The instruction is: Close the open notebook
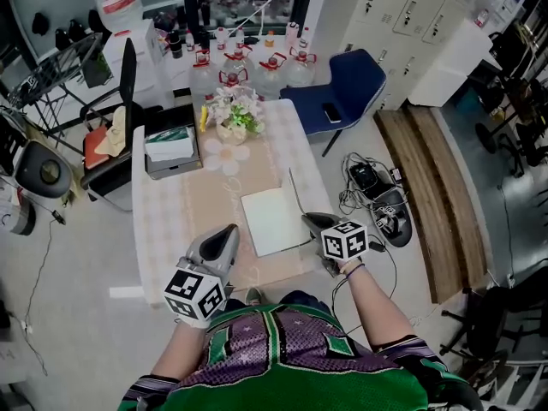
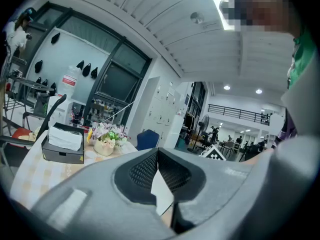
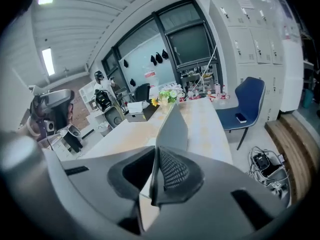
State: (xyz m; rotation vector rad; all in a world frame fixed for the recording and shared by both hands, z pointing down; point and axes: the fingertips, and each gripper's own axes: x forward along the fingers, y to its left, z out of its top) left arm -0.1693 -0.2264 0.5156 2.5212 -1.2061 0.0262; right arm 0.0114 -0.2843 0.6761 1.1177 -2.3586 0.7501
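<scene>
The notebook [image 1: 272, 219] lies open on the table [image 1: 171, 221], white page up. Its grey right cover [image 1: 295, 197] stands almost upright. My right gripper [image 1: 310, 221] is at the cover's near edge. In the right gripper view the cover [image 3: 172, 126] runs up between the jaws, and the right gripper [image 3: 155, 156] is shut on it. My left gripper [image 1: 229, 229] hovers by the notebook's front left corner, off the page. In the left gripper view the left gripper [image 2: 158, 151] is shut with nothing in it, and a strip of white page [image 2: 161, 191] shows below its tips.
A tissue box [image 1: 171, 150] and a flower pot [image 1: 233, 114] stand at the table's far end, with several bottles [image 1: 248, 62] behind. A blue chair [image 1: 347, 88] is at the far right, and cables and devices [image 1: 377, 195] lie on the floor beside the table.
</scene>
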